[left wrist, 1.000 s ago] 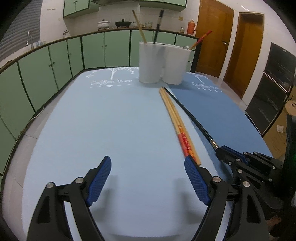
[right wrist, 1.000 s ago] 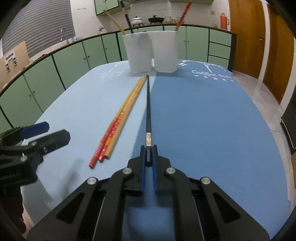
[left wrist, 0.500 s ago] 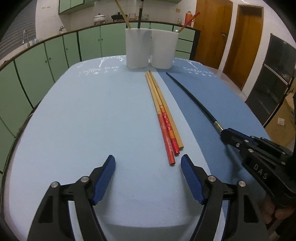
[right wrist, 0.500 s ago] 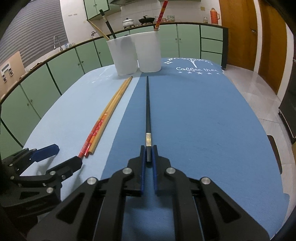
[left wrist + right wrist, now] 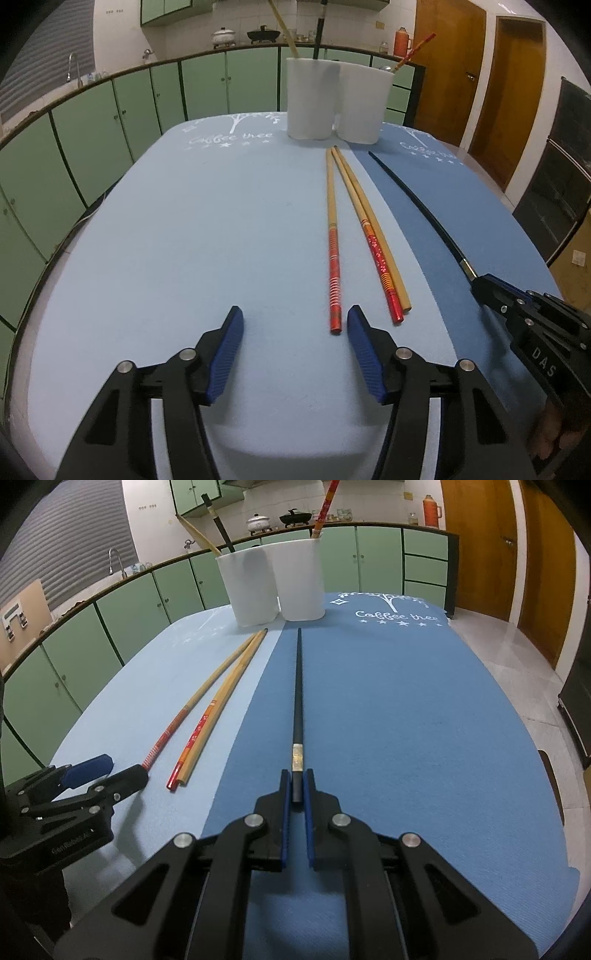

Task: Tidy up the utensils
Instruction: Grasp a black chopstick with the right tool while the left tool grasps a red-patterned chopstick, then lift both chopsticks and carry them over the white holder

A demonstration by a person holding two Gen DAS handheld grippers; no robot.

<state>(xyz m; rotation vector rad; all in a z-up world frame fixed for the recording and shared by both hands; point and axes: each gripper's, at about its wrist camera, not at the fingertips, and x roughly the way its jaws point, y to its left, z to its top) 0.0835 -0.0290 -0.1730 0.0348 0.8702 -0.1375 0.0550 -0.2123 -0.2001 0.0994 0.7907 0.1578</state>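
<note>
My right gripper (image 5: 297, 786) is pinching the thick end of the black chopstick (image 5: 297, 686), just below its metal band. The chopstick lies along the dark blue mat (image 5: 406, 720) and its tip points toward the two white holders (image 5: 273, 587) at the far end of the table.

My left gripper (image 5: 293, 332) is spread over the light blue mat (image 5: 184, 240) and its jaws have just been closing — nothing is between them. Its right pad (image 5: 364, 350) sits just beside the red end of one chopstick (image 5: 333, 258); whether it touches it I cannot tell. This red-ended chopstick is angled a little away from two others, a red patterned chopstick (image 5: 376, 251) and a plain wooden chopstick (image 5: 384, 243), which lie close together to its right. The three thin tips meet near the holders.

In the left holder (image 5: 251, 590) stand a wooden utensil and a black one — in the right holder (image 5: 299, 583) a red-handled one.
</note>
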